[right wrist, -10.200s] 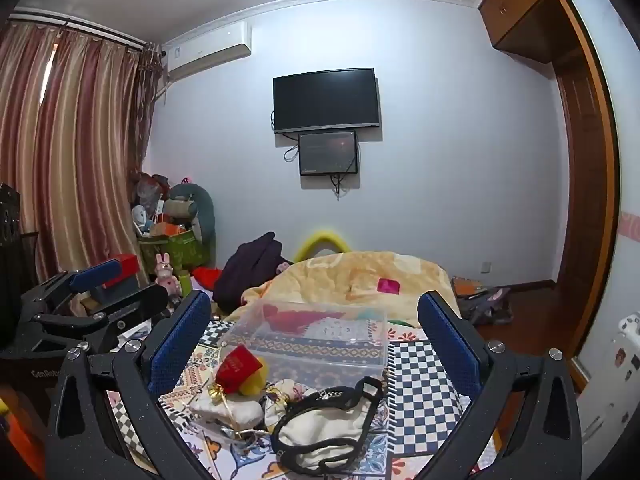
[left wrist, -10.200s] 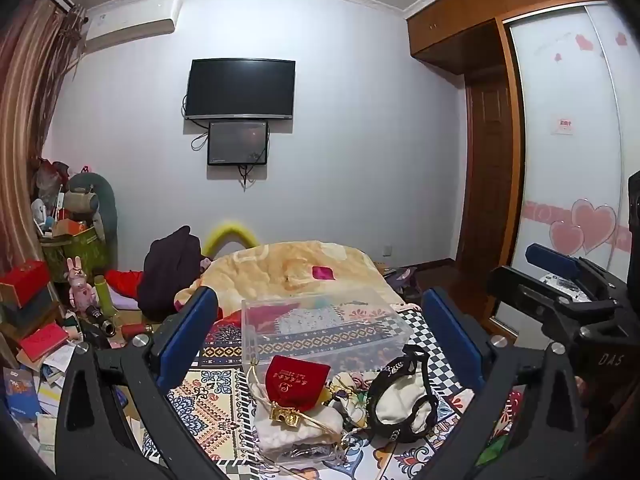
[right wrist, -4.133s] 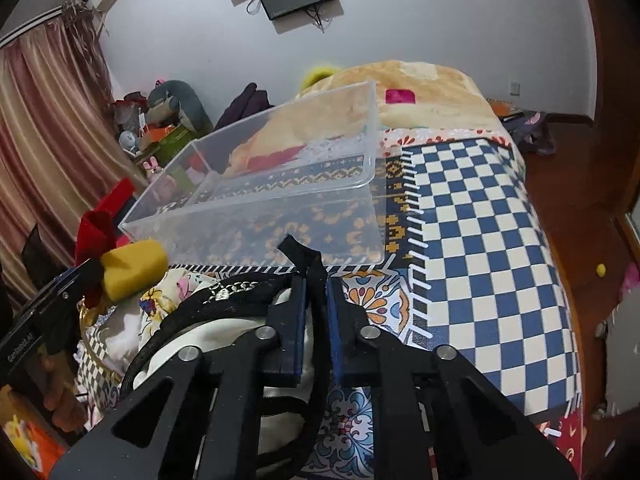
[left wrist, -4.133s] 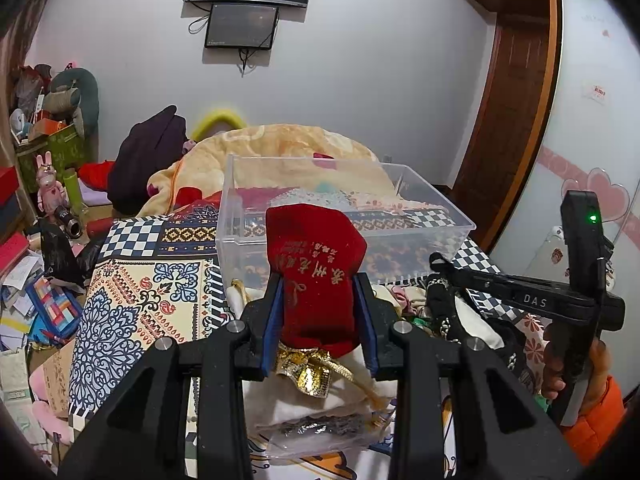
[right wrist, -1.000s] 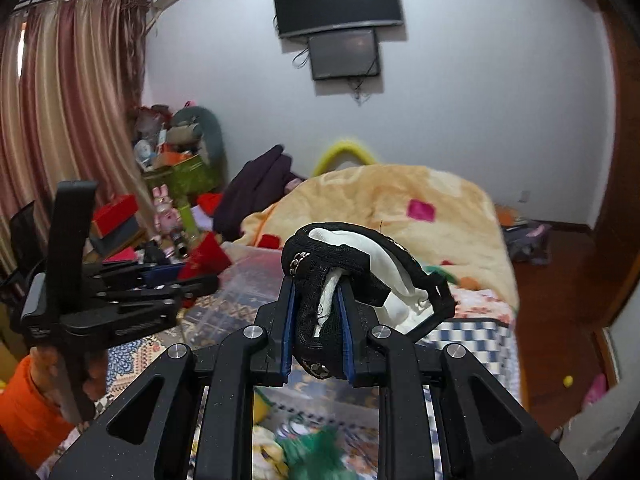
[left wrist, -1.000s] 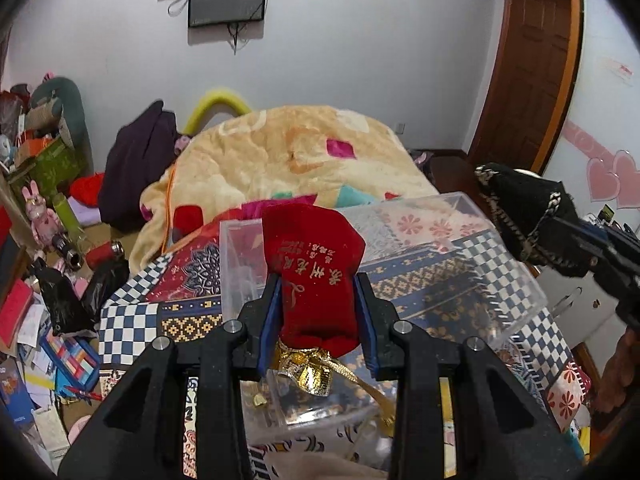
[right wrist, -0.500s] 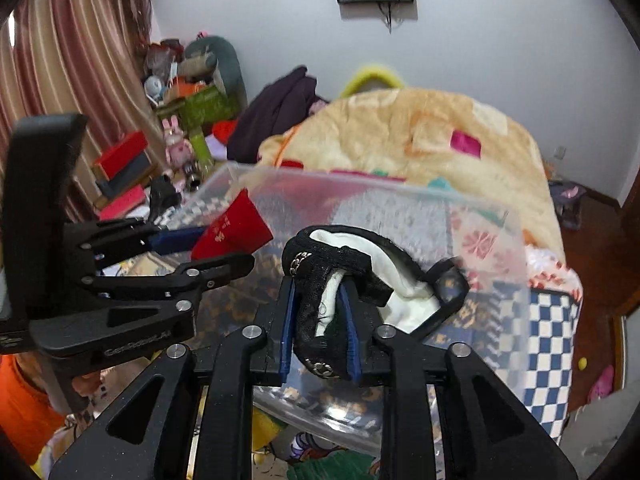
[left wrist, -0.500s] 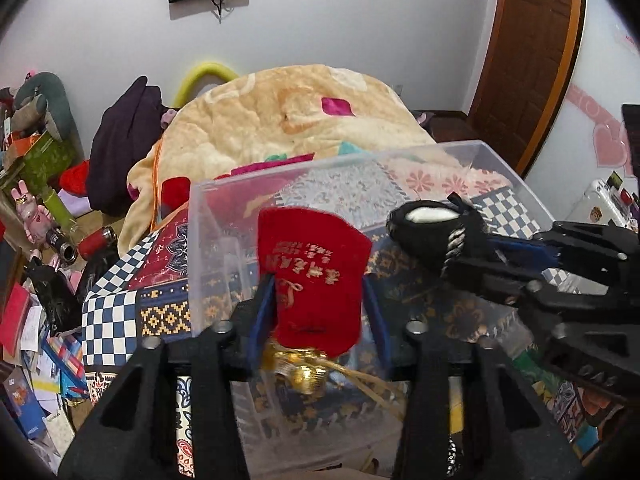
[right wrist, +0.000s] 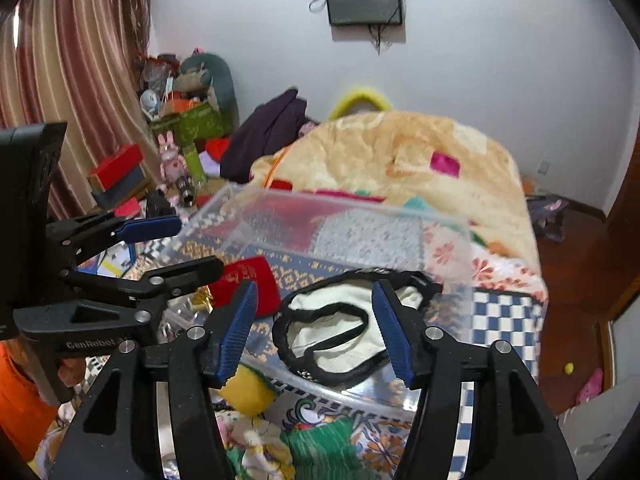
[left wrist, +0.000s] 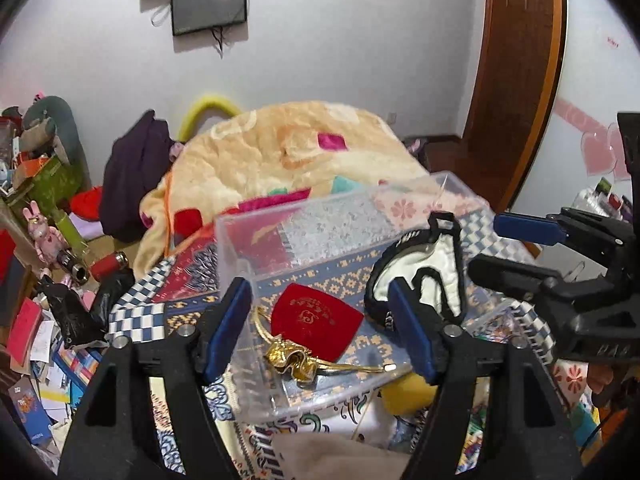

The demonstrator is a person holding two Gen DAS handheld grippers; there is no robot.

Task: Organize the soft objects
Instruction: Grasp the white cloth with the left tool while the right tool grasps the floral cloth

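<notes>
left gripper (left wrist: 320,320): jaws just opened, released | red pouch (left wrist: 316,320) lies in clear box (left wrist: 280,216) below them | right gripper (right wrist: 314,328): jaws just opened, black-white garment (right wrist: 340,332) dropped beneath

Wall screen (left wrist: 209,5), possibly blurred blanket (left wrist: 288,156)

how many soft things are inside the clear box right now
2: a red pouch on the left side of the clear box and a black-and-white cloth bag on the right. Nothing else shows through its walls.

Both grippers (left wrist: 320,320) (right wrist: 314,330) agape (just opening)
</notes>
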